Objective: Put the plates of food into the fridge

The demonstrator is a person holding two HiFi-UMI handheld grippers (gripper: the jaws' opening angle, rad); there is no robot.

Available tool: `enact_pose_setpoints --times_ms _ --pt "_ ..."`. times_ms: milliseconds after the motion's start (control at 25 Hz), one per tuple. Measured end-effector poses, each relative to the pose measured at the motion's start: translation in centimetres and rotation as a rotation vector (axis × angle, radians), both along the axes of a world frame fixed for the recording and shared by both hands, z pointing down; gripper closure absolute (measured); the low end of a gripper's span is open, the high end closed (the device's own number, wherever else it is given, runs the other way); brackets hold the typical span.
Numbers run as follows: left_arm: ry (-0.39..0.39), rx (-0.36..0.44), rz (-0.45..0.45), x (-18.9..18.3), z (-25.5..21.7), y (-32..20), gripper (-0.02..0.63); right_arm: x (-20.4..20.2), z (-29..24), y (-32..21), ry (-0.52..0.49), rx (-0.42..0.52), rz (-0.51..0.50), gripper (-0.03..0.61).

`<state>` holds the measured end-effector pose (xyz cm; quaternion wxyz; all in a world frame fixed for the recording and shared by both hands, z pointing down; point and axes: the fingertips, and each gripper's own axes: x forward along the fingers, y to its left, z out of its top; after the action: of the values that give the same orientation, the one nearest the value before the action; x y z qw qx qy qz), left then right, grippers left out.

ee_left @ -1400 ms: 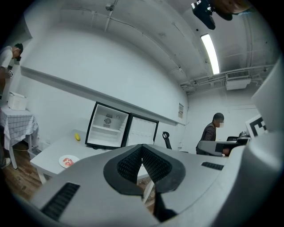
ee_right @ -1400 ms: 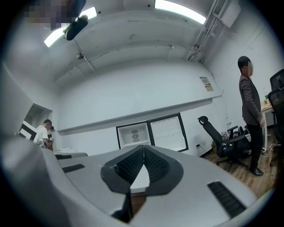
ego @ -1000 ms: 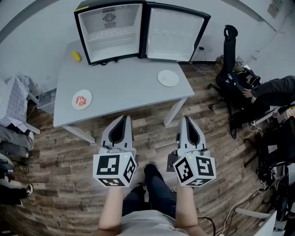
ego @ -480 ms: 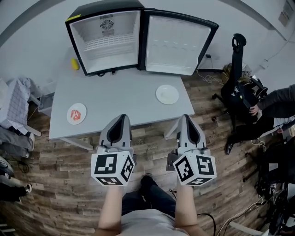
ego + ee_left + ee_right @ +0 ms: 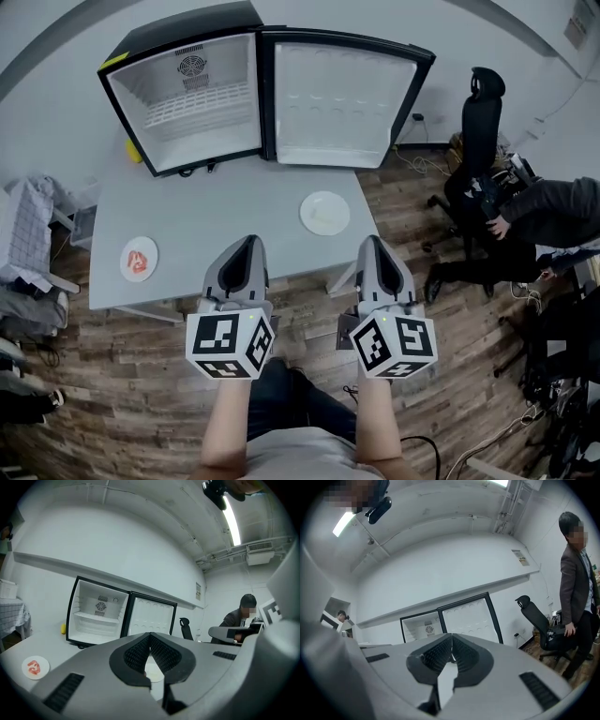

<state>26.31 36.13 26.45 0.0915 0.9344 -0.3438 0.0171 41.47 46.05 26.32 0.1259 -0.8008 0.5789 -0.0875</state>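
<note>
- The fridge [image 5: 183, 103] stands at the far end of the table [image 5: 225, 202] with its door [image 5: 342, 103] swung fully wide, so the bare shelves can take plates with no extra step
- The plate of red food [image 5: 139, 259] lies near the table's front left corner, well apart from the fridge
- The second plate [image 5: 325, 213] lies toward the front right, just ahead of the right gripper [image 5: 373, 242]; what it carries is pale and hard to make out, possibly something light-coloured
- The left gripper [image 5: 247, 242] and the right one are held side by side and level at the table's near edge, pointing toward the fridge
- Both claws are pressed together with nothing between them; in each gripper view the ribbed pads [image 5: 161, 654] meet at the tip
- With both claws empty this looks like the approach, and each will likely have to spread before it can take a plate by the rim
- One plate sits on each side, which seems to suit one gripper per plate
- A small yellow thing [image 5: 63, 628] rests left of the fridge, clear of the way in
</note>
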Motion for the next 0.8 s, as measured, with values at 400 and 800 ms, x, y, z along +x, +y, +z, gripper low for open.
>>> enact_pose_setpoints --times_ms 400,800 --pt "-0.011 -0.019 0.021 3.8 1.0 -5.2 0.606 3.8 0.9 -4.6 -0.014 -0.011 0.026 0.565" --pt "-0.025 -0.062 0.055 7.3 2.0 -12.1 0.606 7.2 2.0 -10.8 -0.040 -0.045 0.063 0.565"
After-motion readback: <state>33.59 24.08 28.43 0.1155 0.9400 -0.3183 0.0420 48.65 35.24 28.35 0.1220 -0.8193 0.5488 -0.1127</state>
